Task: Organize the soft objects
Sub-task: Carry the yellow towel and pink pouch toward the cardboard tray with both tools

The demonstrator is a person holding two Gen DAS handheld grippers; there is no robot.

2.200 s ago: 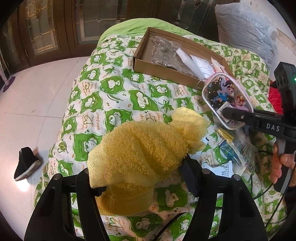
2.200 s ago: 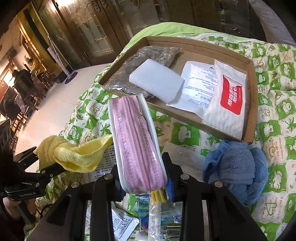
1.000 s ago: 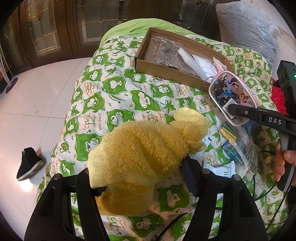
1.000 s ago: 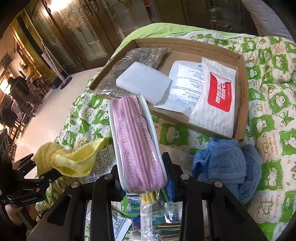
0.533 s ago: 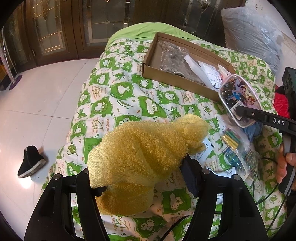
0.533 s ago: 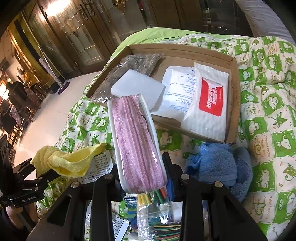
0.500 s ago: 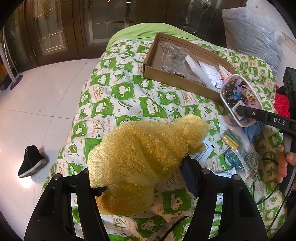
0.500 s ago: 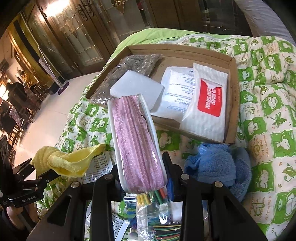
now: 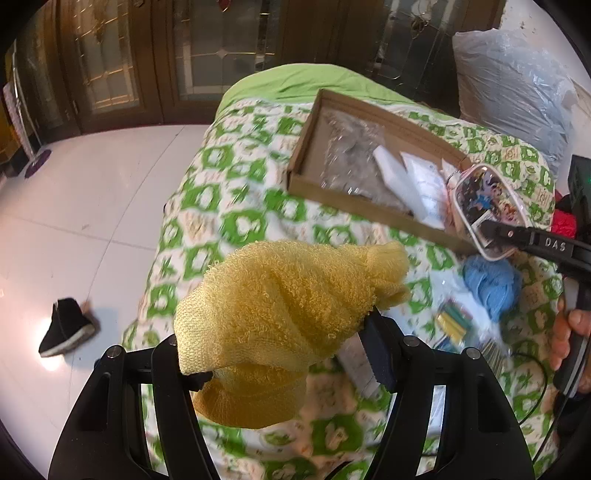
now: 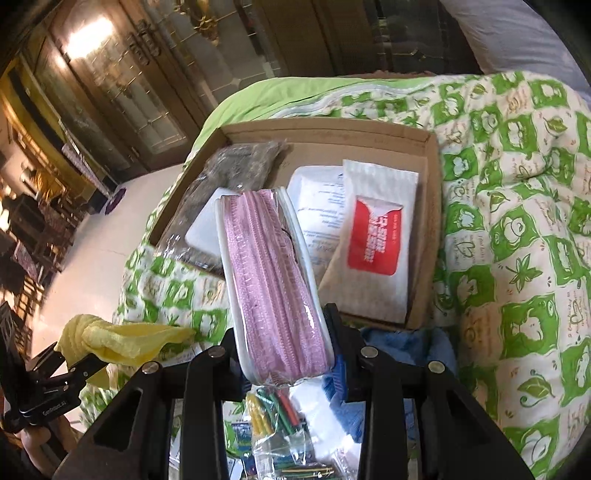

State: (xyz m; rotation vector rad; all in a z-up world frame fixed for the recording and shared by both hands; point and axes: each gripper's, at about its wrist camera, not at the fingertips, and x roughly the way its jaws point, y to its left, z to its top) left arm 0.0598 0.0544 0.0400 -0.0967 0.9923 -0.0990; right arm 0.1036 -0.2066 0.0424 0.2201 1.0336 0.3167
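Both views are strong fisheye with dark vignetted corners and bent edges. Left wrist view: bright, even daylight, glare patch on the white floor (image 9: 51, 363), motion blur over the quilt (image 9: 236, 221) and box (image 9: 373, 162), yellow towel (image 9: 288, 306) sharp. Right wrist view: dimmer, warm lamp glare on the glass doors (image 10: 92, 33), background blurred, pink pouch (image 10: 273, 288) sharp.

Both grippers same build: black plastic, two long fingers each on ribbed, slotted arms. Left gripper (image 9: 280, 354) has silver round screw heads at 9 and 3 o'clock of its finger bases, dark blue pad on the 3 o'clock finger. Right gripper (image 10: 284, 347) shows four silver screws in a row. White "DAS" lettering on the right unit's side, green LED at 3 o'clock. Small white lettering on the left unit's body. Thin black cable trails below the right hand (image 9: 570, 332).
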